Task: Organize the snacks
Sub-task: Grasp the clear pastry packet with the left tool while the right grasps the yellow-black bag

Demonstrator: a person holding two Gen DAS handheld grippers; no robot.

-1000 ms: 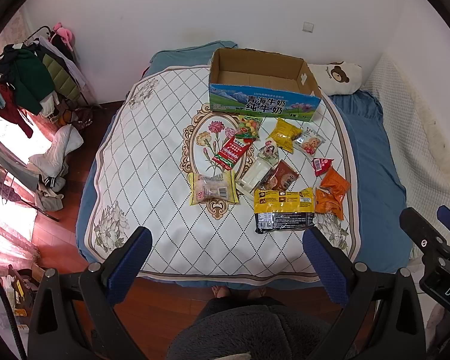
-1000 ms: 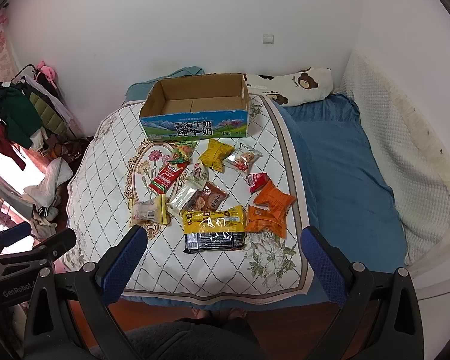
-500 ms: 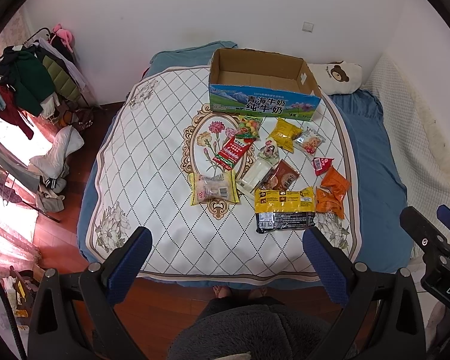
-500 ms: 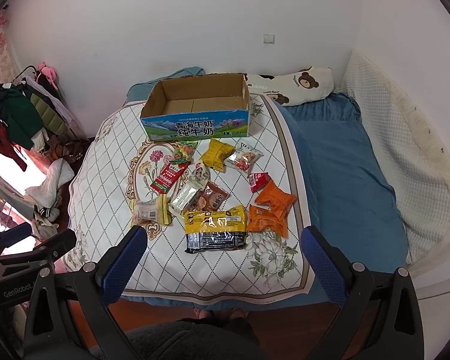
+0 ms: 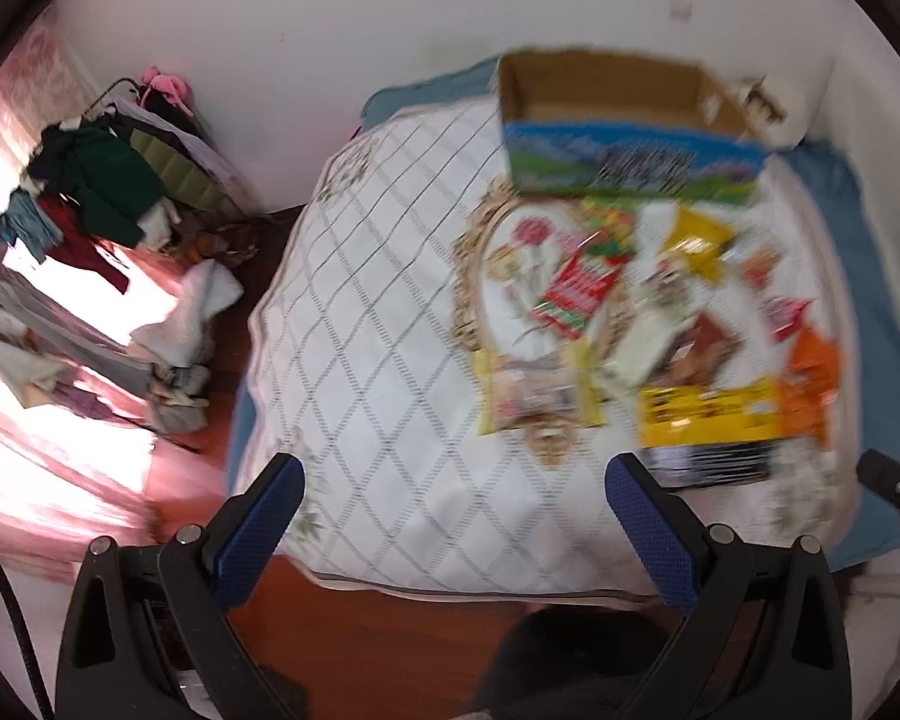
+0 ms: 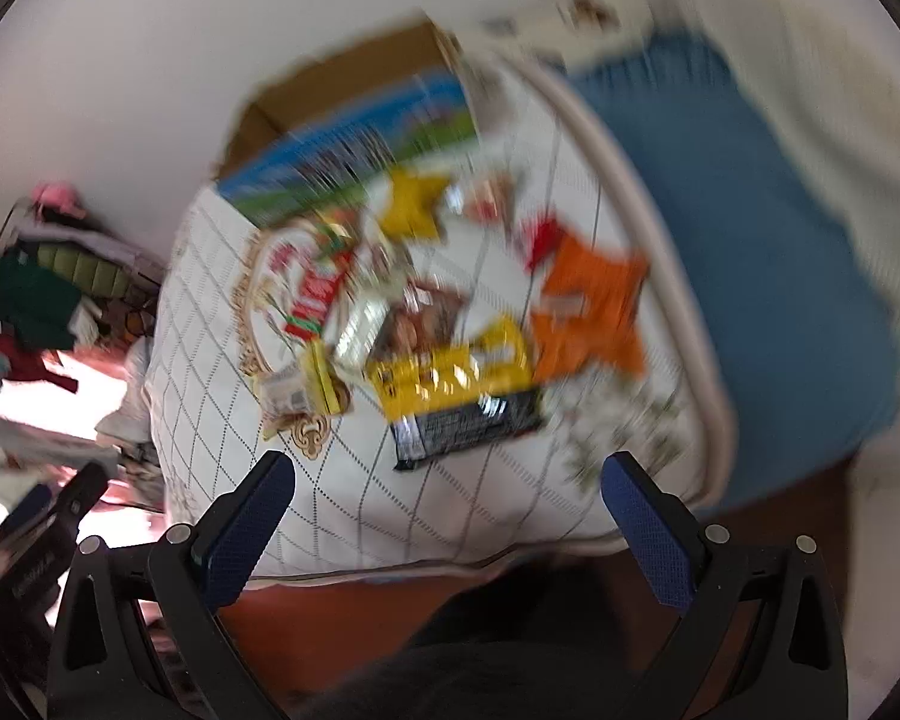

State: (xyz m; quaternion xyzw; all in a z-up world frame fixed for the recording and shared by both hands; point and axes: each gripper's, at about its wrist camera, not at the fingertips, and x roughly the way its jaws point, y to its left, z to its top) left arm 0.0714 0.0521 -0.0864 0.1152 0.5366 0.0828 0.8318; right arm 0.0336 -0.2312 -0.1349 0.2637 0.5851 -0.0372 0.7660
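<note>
Several snack packets lie on a white quilted bed cover (image 5: pixel 378 360). Among them are a yellow and black pack (image 5: pixel 711 429) (image 6: pixel 462 399), a red packet (image 5: pixel 576 294), orange packets (image 6: pixel 591 312) and a small yellow-edged packet (image 5: pixel 534 390). An open cardboard box (image 5: pixel 624 138) (image 6: pixel 354 132) stands behind them. My left gripper (image 5: pixel 453 486) is open and empty, above the near edge of the bed. My right gripper (image 6: pixel 447 480) is open and empty, above the near edge too. Both views are blurred.
A rack of clothes (image 5: pixel 102 186) stands left of the bed on a wooden floor (image 5: pixel 390 648). A blue sheet (image 6: pixel 750 252) covers the bed's right side. A bear pillow (image 6: pixel 588 9) lies by the wall. The other gripper shows at the left edge (image 6: pixel 48 516).
Both grippers have moved forward and down toward the bed, and the snacks look larger. The right view has tilted. Both grippers stay open.
</note>
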